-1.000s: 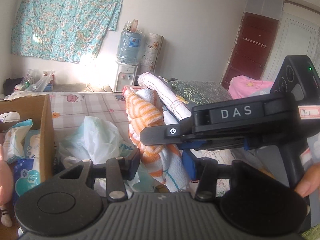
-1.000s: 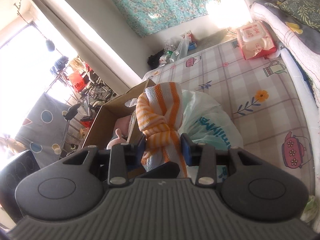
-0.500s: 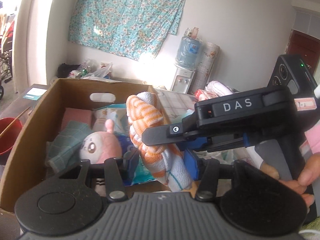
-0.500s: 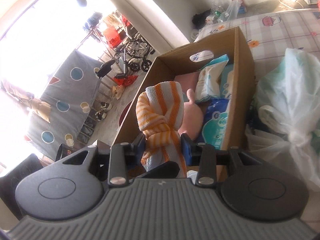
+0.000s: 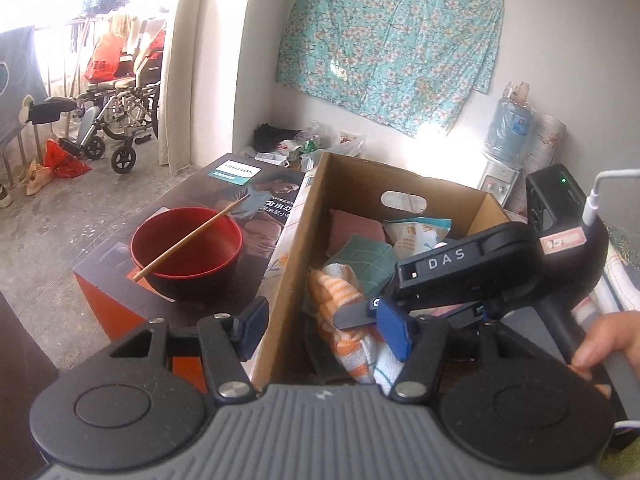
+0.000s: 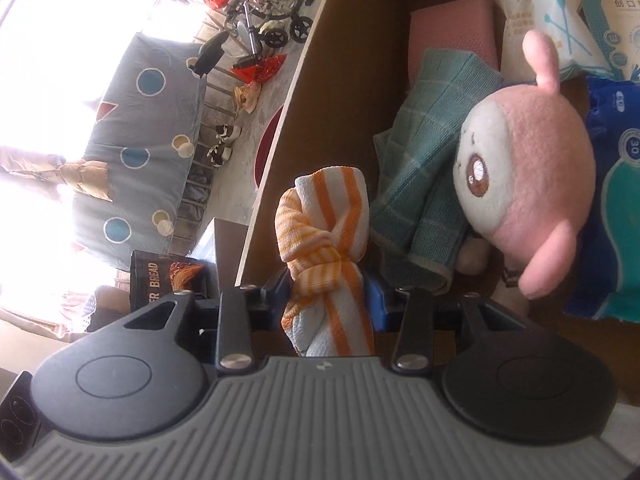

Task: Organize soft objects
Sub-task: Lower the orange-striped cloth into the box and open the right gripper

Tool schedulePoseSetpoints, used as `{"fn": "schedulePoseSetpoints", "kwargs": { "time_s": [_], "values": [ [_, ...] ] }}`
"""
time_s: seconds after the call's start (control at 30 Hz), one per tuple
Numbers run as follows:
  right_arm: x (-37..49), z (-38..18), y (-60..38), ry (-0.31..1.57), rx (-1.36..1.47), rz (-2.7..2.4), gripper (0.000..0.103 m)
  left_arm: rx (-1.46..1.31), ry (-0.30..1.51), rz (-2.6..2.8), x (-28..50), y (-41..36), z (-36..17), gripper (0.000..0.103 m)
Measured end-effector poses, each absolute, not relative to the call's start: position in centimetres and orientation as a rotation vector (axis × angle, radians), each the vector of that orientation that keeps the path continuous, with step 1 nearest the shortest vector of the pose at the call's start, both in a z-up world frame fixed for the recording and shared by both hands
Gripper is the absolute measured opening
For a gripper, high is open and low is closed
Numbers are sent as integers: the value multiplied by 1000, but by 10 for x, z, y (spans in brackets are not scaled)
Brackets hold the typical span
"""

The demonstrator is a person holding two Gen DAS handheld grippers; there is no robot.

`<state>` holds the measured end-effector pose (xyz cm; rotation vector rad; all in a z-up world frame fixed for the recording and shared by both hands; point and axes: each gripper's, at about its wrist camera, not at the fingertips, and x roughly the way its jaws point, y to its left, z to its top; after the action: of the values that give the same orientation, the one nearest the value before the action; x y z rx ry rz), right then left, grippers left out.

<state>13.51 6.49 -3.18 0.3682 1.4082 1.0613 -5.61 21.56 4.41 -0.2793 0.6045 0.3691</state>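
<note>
Inside the cardboard box point(image 6: 352, 52), the knotted orange-striped towel point(image 6: 328, 248) lies lengthwise between the jaws of the right gripper point(image 6: 329, 294), which are opening yet still pinch it, while the left gripper point(image 5: 326, 330), its jaws opening and empty, straddles the box wall alongside.

Both wrist cameras tilt down into the cardboard box point(image 5: 352, 184), the right seemingly much closer, sharing the striped towel point(image 6: 332, 240).

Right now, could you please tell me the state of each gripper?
Left gripper: opening, nothing gripped.
Right gripper: starting to open, pads still on the orange-striped towel.
</note>
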Motion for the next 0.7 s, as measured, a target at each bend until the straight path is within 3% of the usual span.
{"fn": "schedulePoseSetpoints", "kwargs": {
  "time_s": [0.27, 0.7],
  "values": [
    [121, -54, 86, 1509, 317, 1035, 49, -310, 601, 379, -53, 228, 41, 61],
    [129, -6, 2, 1252, 444, 1056, 60, -313, 525, 240, -42, 195, 50, 70]
  ]
}}
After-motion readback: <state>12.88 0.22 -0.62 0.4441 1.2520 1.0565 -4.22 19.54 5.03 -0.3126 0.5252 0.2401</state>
